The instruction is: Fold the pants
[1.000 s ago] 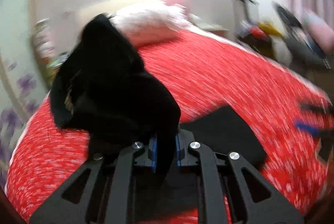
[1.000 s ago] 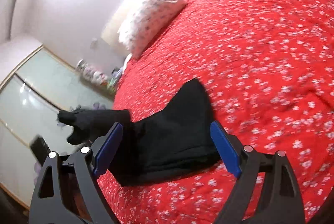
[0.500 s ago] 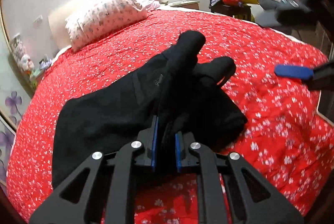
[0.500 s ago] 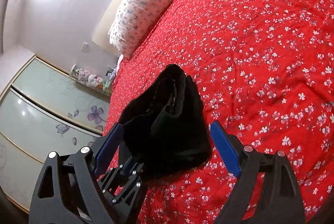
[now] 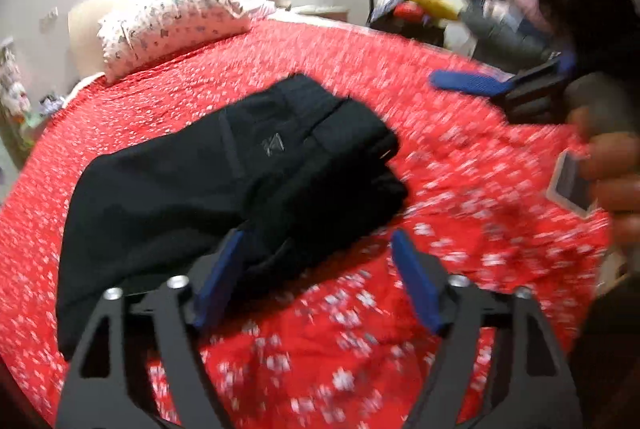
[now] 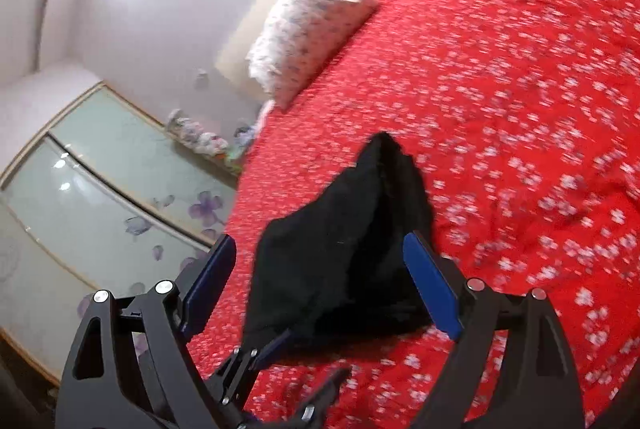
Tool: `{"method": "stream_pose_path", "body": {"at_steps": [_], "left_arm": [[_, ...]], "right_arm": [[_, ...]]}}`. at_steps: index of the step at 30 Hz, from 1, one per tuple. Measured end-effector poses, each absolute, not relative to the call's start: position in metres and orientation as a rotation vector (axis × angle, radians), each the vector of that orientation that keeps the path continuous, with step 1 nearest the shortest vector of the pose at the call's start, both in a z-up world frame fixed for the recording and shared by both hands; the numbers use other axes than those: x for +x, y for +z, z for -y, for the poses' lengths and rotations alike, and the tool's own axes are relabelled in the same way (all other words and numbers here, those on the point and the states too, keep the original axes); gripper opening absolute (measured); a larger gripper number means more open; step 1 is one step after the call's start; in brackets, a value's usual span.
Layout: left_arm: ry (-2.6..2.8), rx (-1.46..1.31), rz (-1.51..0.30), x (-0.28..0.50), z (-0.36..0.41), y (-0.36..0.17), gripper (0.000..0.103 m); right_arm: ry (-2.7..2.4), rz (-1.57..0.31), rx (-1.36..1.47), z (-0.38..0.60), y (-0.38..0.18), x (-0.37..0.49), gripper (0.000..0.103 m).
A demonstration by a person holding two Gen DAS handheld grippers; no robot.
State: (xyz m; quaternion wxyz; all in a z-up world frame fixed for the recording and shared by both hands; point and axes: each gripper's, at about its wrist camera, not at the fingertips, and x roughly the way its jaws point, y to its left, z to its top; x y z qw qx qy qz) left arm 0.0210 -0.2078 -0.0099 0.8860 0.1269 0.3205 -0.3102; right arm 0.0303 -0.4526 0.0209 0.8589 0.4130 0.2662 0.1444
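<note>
The black pants (image 5: 224,173) lie folded in a bundle on the red flowered bedspread (image 5: 360,349). They also show in the right wrist view (image 6: 344,249). My left gripper (image 5: 316,281) is open and empty, its blue pads just in front of the near edge of the pants. My right gripper (image 6: 320,289) is open and empty, held above the bundle's near side. The right gripper also shows at the right of the left wrist view (image 5: 500,85), and the left gripper shows low in the right wrist view (image 6: 276,381).
A flowered pillow (image 5: 176,25) lies at the head of the bed. A chair with piled clutter (image 5: 432,5) stands beyond the bed's far right side. Sliding wardrobe doors (image 6: 100,197) stand to the left of the bed. A hand (image 5: 612,173) holds the right gripper.
My left gripper swung the pants leg over the bundle, then opened and let go. It has drawn back. My right gripper stayed open.
</note>
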Motion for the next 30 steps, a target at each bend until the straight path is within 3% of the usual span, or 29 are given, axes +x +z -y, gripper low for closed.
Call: {"method": "stream_pose_path", "body": {"at_steps": [5,11,16,18,23,27,30], "left_arm": [[-0.514,0.071,-0.558,0.038,0.143,0.012,0.099],[-0.293,-0.150,-0.605,0.087,0.081,0.007,0.101],[-0.269,-0.146,-0.778,0.114,0.078,-0.018,0.101],[-0.282,-0.157,-0.904,0.127,0.080,-0.038,0.101],[-0.283,-0.157,-0.895,0.122,0.077,-0.036,0.101],[-0.316,-0.250,-0.779,0.118,0.063,-0.007,0.101],[-0.313,-0.268,-0.787,0.134,0.064,-0.002,0.101]], "right_arm": [[0.505,-0.575,0.860,0.430,0.022,0.045,0.088],[0.527,-0.646,0.757,0.398,0.021,0.056,0.088],[0.321,-0.841,0.675,0.388,-0.012,0.076,0.091],[0.310,-0.895,0.774,0.397,-0.036,0.081,0.090],[0.320,-0.851,0.792,0.402,-0.021,0.075,0.091],[0.389,-0.688,0.758,0.410,0.011,0.076,0.093],[0.431,-0.695,0.829,0.414,0.003,0.096,0.095]]}}
